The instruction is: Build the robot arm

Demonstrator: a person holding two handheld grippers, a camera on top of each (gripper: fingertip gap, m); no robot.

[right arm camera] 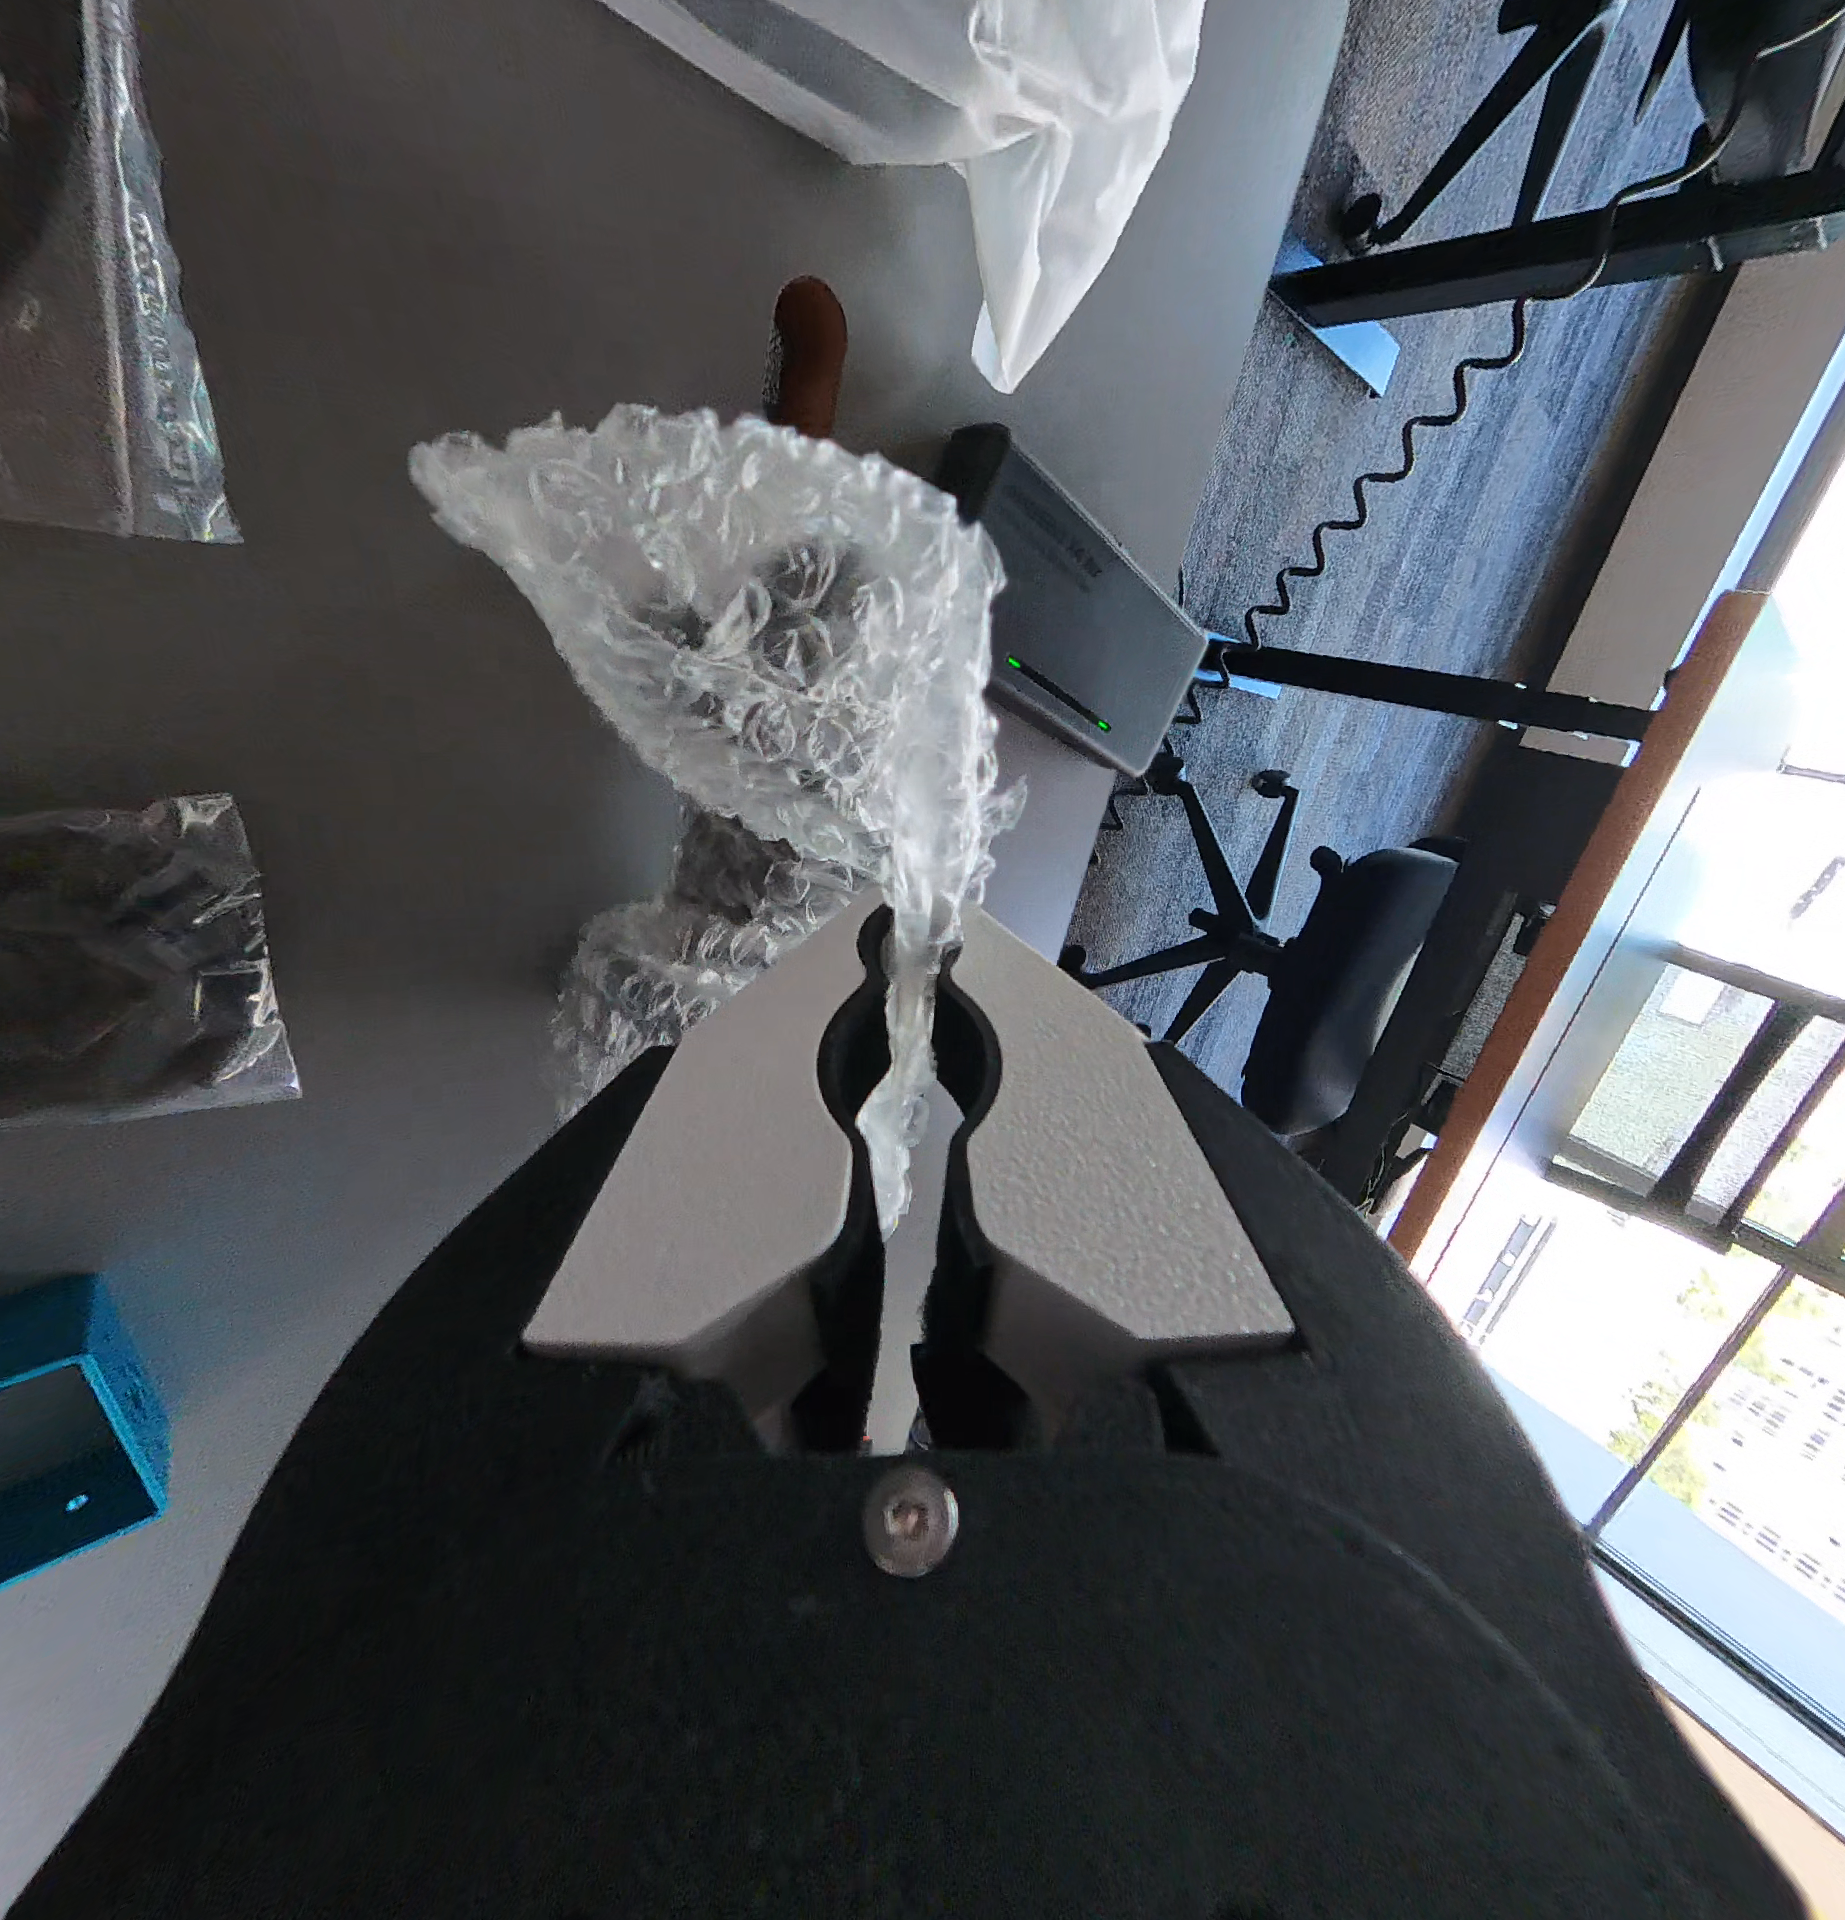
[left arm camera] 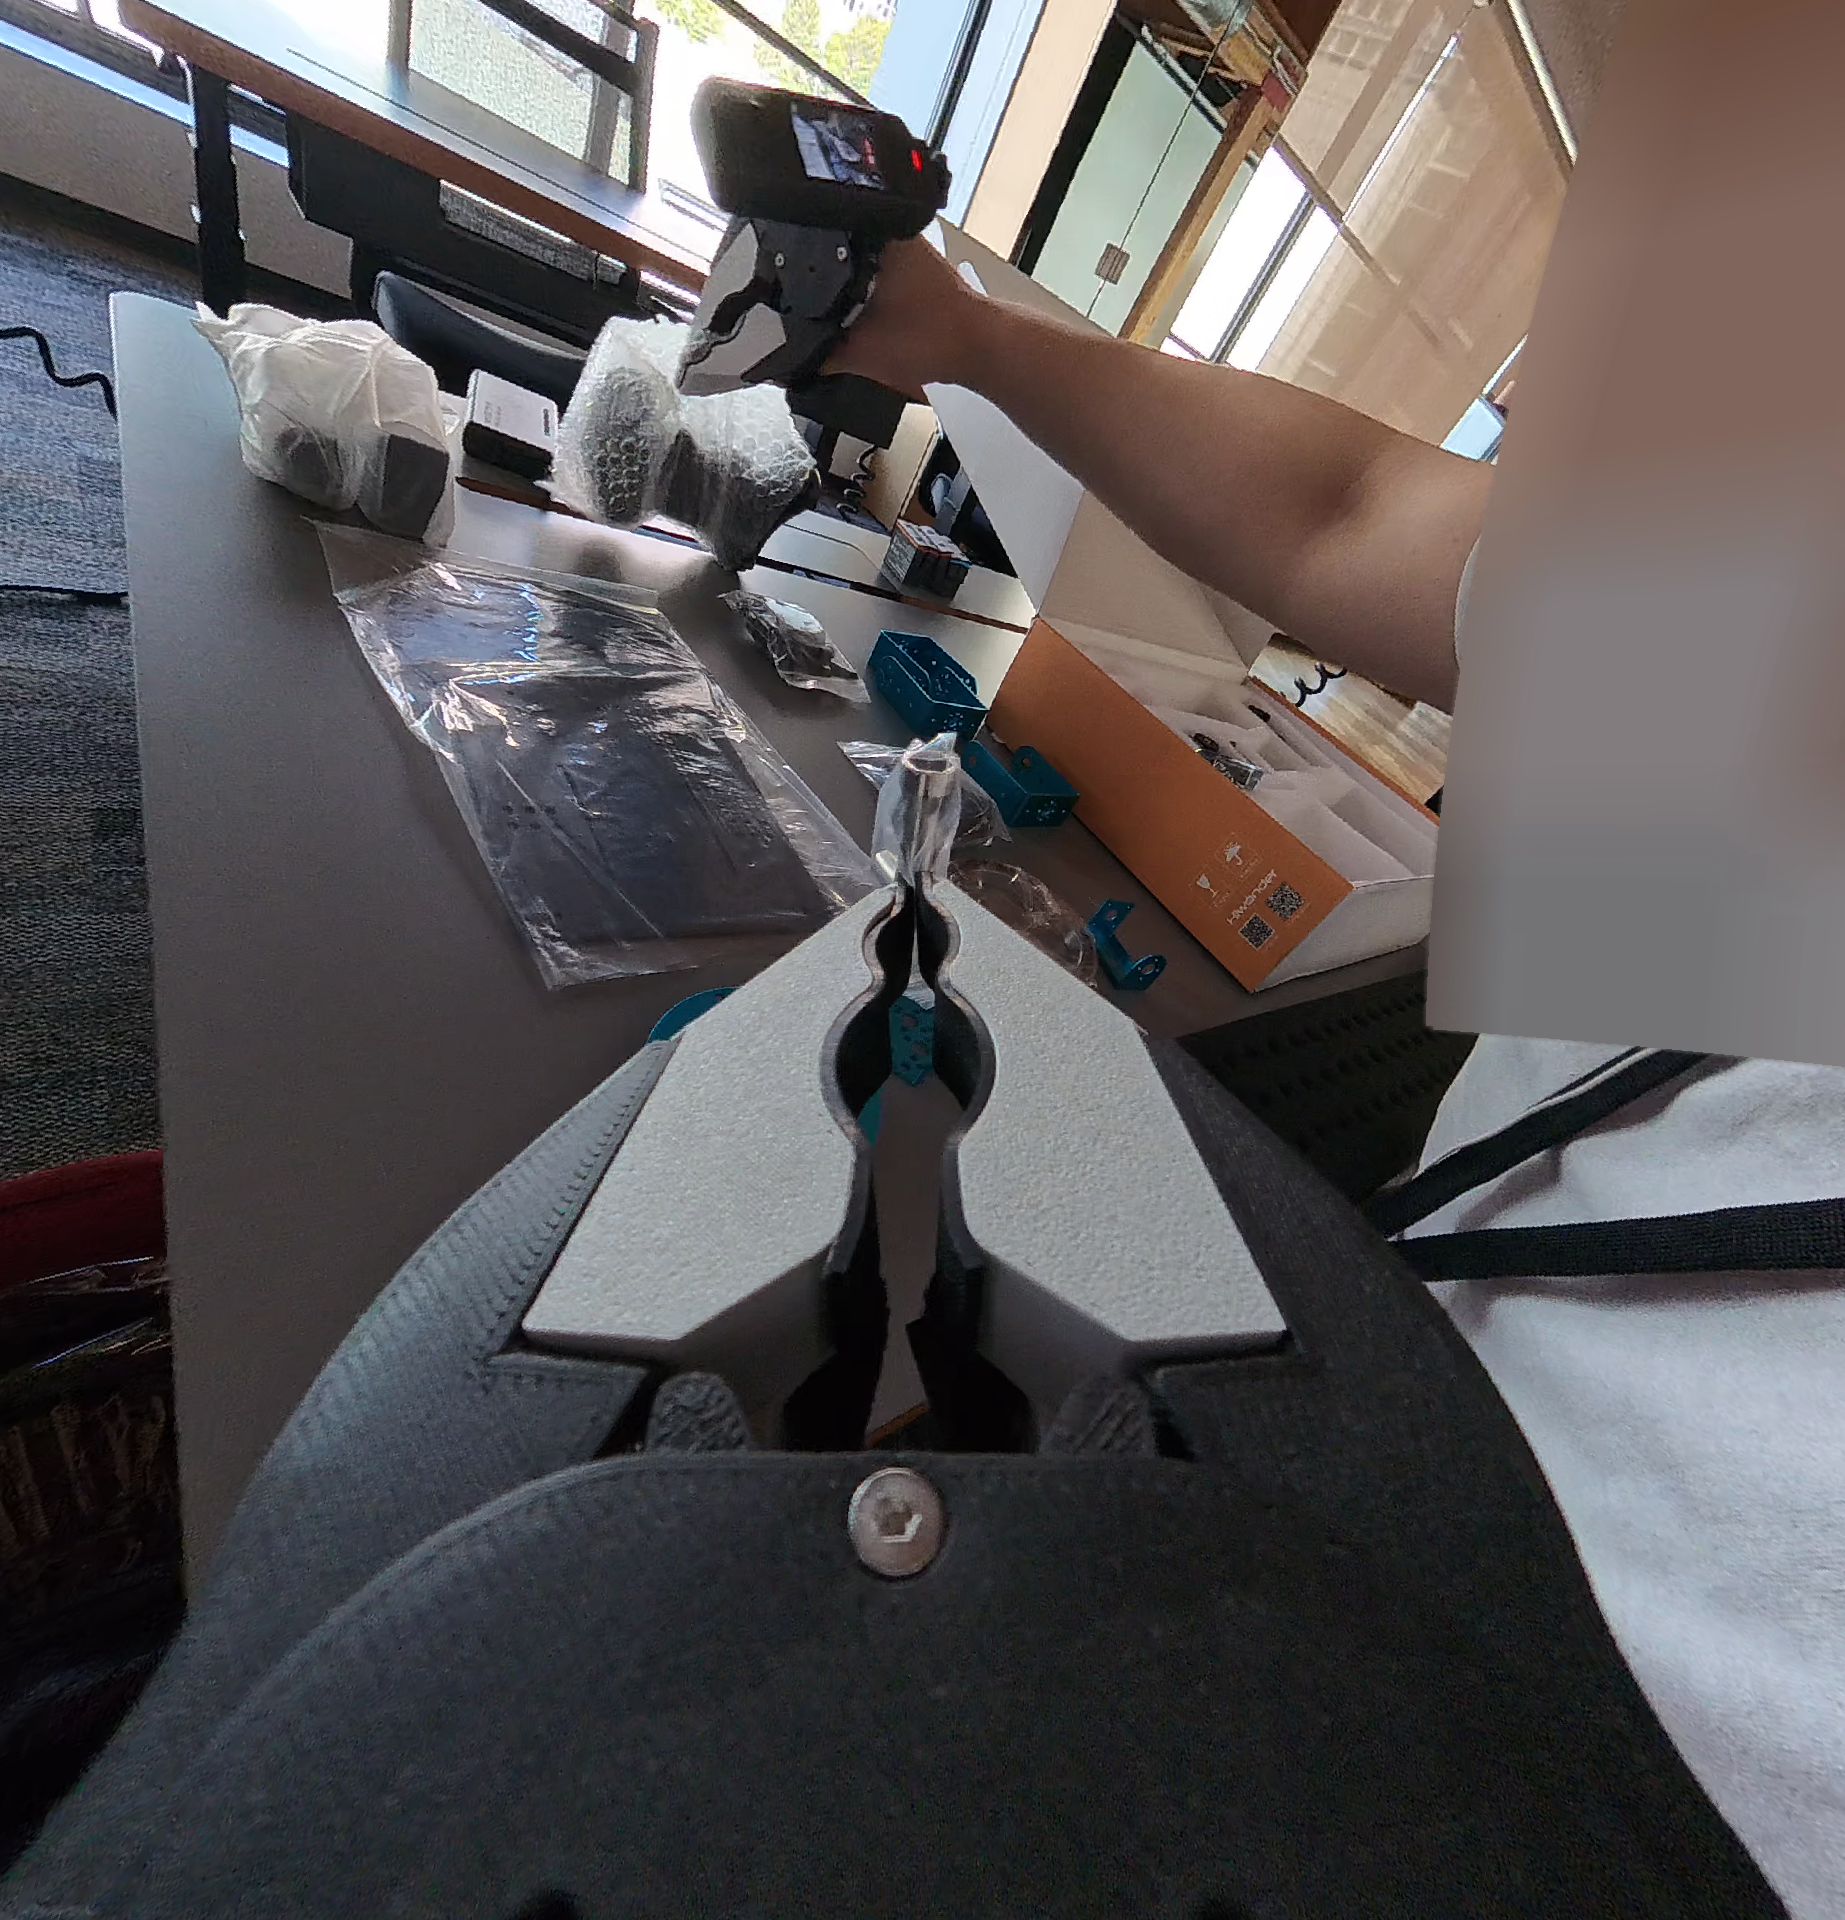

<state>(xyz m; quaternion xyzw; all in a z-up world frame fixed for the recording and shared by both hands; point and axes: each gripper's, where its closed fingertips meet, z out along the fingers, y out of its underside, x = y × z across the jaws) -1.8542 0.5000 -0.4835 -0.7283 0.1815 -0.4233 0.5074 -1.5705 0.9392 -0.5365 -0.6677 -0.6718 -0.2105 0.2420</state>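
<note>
My left gripper is shut on the corner of a small clear plastic bag with small parts inside, held just above the grey table. My right gripper is shut on the twisted edge of a bubble-wrap bundle with dark parts inside. The bundle hangs lifted over the table. In the left wrist view the right gripper holds this bundle at the far side of the table, with a bare forearm behind it.
An open orange-and-white box lies to the right. Blue metal brackets lie beside it. A large clear bag of dark plates lies mid-table. A white-wrapped bundle and a small grey device sit at the far edge. There is about 55 cm between the tips of the two grippers.
</note>
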